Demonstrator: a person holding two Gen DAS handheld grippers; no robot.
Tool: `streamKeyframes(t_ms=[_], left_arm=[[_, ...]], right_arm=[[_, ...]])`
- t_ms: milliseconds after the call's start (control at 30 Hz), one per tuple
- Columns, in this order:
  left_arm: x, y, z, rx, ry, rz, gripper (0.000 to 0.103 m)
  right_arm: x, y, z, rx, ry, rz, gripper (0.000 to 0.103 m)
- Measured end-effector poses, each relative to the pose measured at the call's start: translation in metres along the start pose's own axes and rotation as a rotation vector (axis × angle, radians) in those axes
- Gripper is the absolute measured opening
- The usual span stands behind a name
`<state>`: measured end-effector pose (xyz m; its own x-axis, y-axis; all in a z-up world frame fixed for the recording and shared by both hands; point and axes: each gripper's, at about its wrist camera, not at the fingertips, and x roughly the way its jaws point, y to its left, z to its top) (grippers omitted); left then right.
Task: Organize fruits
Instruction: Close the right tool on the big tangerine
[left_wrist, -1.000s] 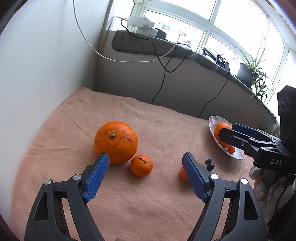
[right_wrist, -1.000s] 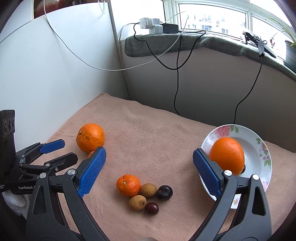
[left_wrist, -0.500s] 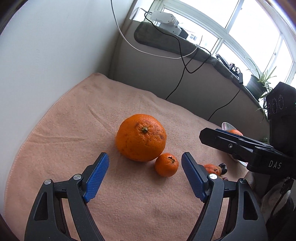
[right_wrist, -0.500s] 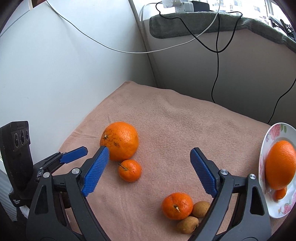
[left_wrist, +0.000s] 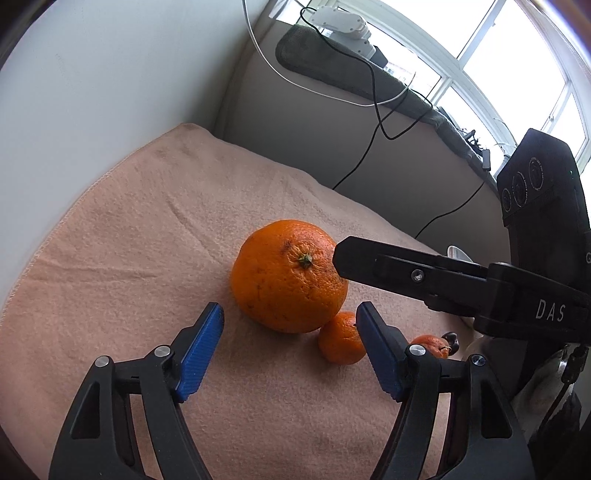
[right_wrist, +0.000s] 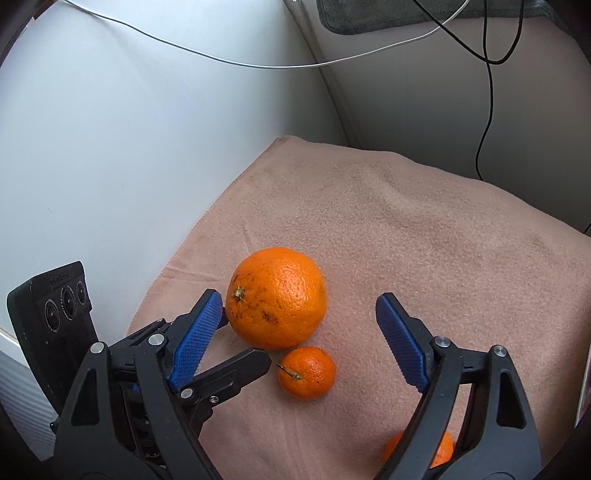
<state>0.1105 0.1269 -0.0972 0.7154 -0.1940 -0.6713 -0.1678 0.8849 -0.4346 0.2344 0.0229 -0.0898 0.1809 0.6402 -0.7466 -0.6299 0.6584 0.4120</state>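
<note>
A big orange (left_wrist: 290, 275) lies on the peach towel (left_wrist: 147, 240), with a small mandarin (left_wrist: 341, 343) touching its near right side. My left gripper (left_wrist: 291, 314) sits just short of the orange; its jaws are closing and nothing is pressed between the pads. From the other side my right gripper (right_wrist: 299, 301) straddles the same orange (right_wrist: 277, 297). Its jaws are closing too, the left pad close to the peel and the right pad well clear. The mandarin (right_wrist: 306, 373) lies below the right gripper's gap. A left gripper finger (right_wrist: 236, 373) crosses under the right one's left finger.
A second mandarin (left_wrist: 428, 345) and a dark plum (left_wrist: 450, 338) lie to the right, partly hidden by fingers. A sliver of white plate (left_wrist: 458, 254) shows behind the right gripper. White wall on the left, a grey ledge with cables (left_wrist: 373, 96) behind.
Both grippers have come down and in on the big orange from opposite sides, and both pairs of jaws have narrowed. The plate has slipped almost out of the right wrist view.
</note>
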Motion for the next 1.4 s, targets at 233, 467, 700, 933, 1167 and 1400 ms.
streamKeyframes(t_ms=[233, 467, 700, 933, 1167, 1400], left_arm=[[0.009, 0.000, 0.006, 0.004, 0.015, -0.007, 0.069], [0.012, 0.002, 0.008, -0.001, 0.025, -0.020, 0.064], [0.011, 0.003, 0.007, -0.001, 0.021, -0.021, 0.063], [0.008, -0.002, 0.007, 0.011, 0.012, -0.010, 0.063], [0.002, -0.011, 0.006, 0.028, -0.005, -0.008, 0.063], [-0.010, -0.026, 0.006, 0.058, -0.029, -0.013, 0.063]], right_arm=[[0.017, 0.004, 0.001, -0.010, 0.035, 0.012, 0.082], [0.032, 0.007, 0.001, -0.013, 0.067, 0.038, 0.073], [0.033, 0.011, 0.002, -0.019, 0.061, 0.038, 0.069], [0.023, 0.009, -0.001, -0.010, 0.049, 0.046, 0.068], [0.009, 0.009, -0.003, -0.013, 0.026, 0.045, 0.068], [-0.013, 0.011, -0.006, -0.023, -0.014, 0.043, 0.067]])
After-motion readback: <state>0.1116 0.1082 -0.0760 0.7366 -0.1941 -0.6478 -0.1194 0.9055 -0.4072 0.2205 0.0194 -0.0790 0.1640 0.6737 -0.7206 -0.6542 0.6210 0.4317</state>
